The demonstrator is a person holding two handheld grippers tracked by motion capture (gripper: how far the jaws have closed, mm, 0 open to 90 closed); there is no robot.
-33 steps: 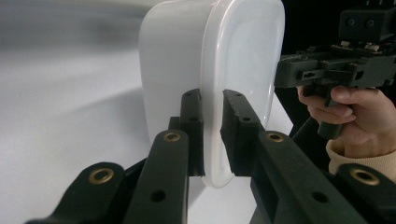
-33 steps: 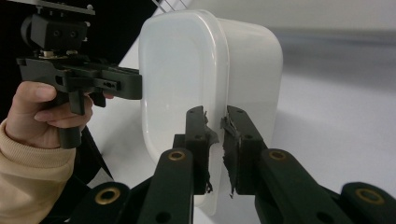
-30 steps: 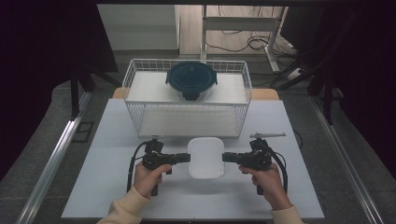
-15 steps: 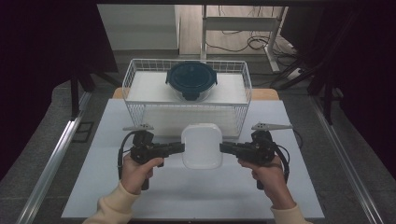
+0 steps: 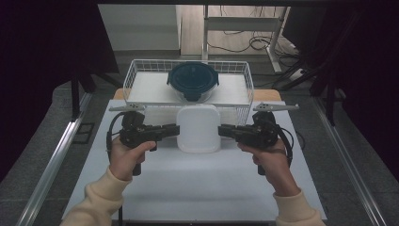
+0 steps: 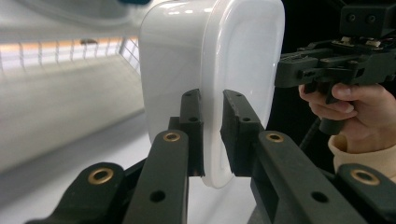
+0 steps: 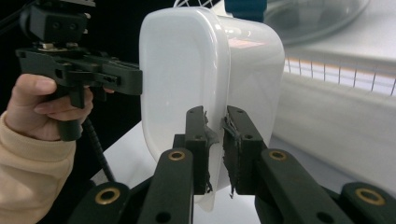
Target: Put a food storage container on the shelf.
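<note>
The left gripper (image 6: 212, 135) is clamped on the rim of a white plastic container (image 5: 198, 128), and the right gripper (image 7: 215, 149) pinches the opposite rim — the box hangs between them, clear of the table (image 5: 197, 188). It is a smooth, glossy, rounded-corner rectangle, its lid flange caught between each pair of pads. Just beyond it stands a white wire basket (image 5: 141, 70) holding a dark teal round lidded container (image 5: 193, 80).
</note>
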